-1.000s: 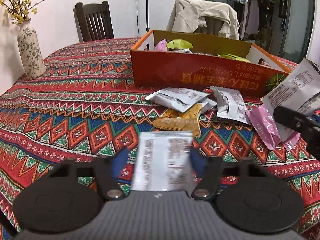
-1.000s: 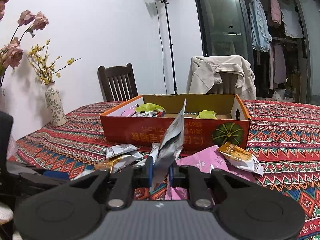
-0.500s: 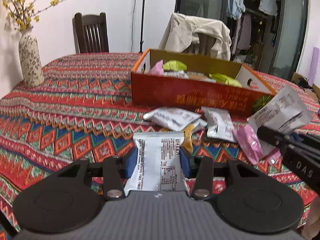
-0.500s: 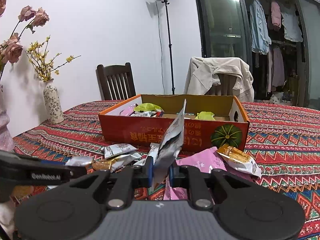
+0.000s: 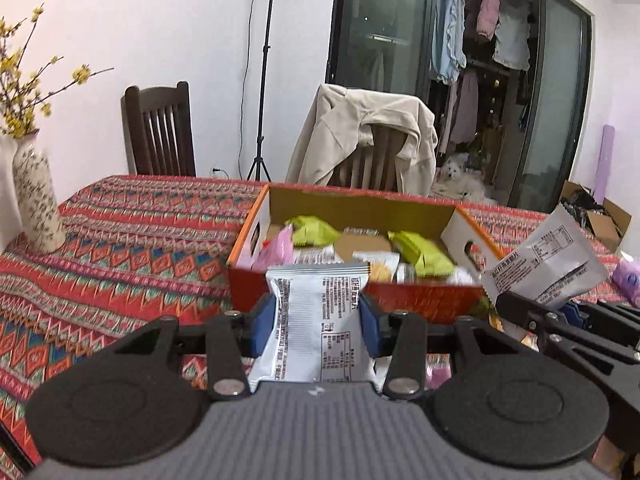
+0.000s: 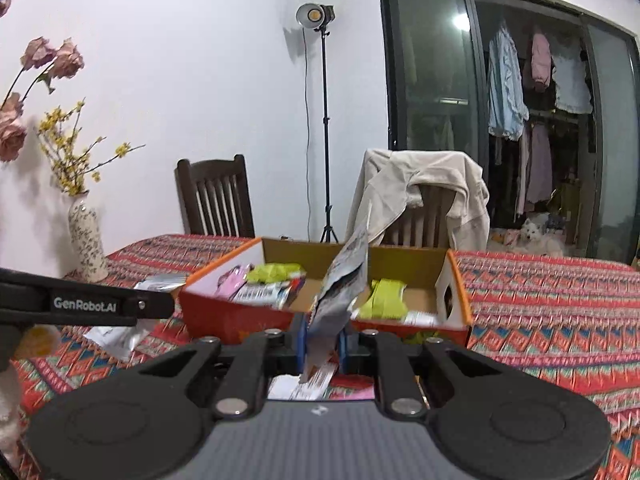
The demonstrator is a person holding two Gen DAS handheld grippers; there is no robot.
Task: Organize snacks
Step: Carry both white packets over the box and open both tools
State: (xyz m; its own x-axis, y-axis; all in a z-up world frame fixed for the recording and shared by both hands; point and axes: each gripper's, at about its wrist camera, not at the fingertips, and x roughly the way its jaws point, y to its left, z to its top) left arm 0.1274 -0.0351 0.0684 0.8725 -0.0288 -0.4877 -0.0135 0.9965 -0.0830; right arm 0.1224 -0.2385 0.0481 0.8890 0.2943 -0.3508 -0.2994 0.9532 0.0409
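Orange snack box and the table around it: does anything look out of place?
Yes. Some white snack packets lie loose on the patterned tablecloth beside the orange snack box, not inside it with the green and pink ones.

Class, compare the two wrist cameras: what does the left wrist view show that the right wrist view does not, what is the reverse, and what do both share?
Only the left wrist view: the left gripper clamping a white snack packet face-on, and a purple roll.

Only the right wrist view: pink roses and the lamp head.

Both: the orange box holding green packets, the vase, the jacket-draped chair and the white dog.
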